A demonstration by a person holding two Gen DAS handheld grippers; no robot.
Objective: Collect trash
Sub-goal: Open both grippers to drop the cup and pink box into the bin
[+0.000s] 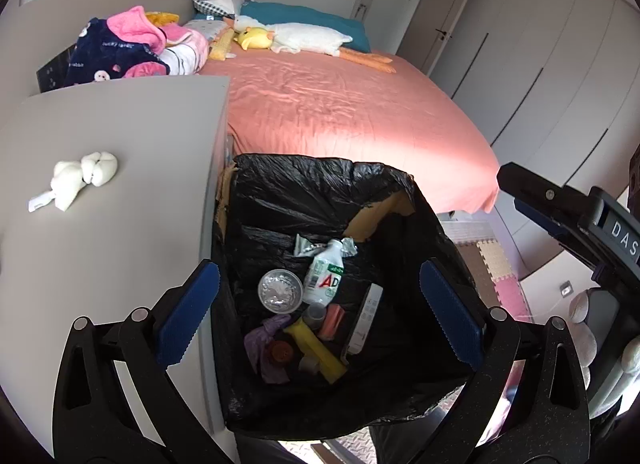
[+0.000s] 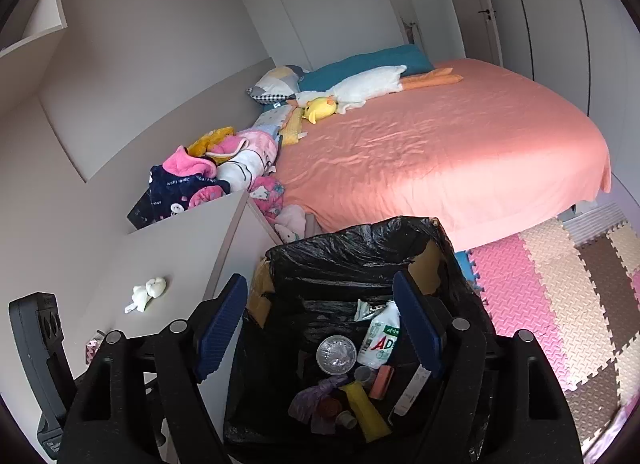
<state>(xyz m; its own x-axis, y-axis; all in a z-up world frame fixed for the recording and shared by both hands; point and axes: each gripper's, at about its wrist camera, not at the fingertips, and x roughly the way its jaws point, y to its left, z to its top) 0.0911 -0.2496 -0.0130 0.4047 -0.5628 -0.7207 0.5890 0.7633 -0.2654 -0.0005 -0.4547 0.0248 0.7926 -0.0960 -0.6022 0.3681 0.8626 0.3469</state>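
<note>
A box bin lined with a black bag [image 1: 304, 171] [image 2: 352, 240] stands between the grey cabinet and the bed. Inside lie a white bottle with red letters [image 1: 324, 280] [image 2: 382, 338], a round foil lid [image 1: 280, 291] [image 2: 336, 354], a purple wrapper [image 1: 264, 344], a yellow piece [image 1: 316, 348] and a flat white box [image 1: 366, 316]. My left gripper [image 1: 319, 268] hangs open over the bin with nothing between its blue pads. My right gripper [image 2: 320, 280] is also open and empty above the bin. A crumpled white tissue [image 1: 84, 177] [image 2: 148, 292] lies on the cabinet top.
The grey cabinet [image 1: 120, 135] borders the bin on the left. Behind the bin is a bed with a salmon sheet [image 2: 440, 163], plush toys and a pile of clothes [image 1: 128, 47]. Coloured foam mats [image 2: 552, 296] cover the floor to the right. Wardrobe doors line the far wall.
</note>
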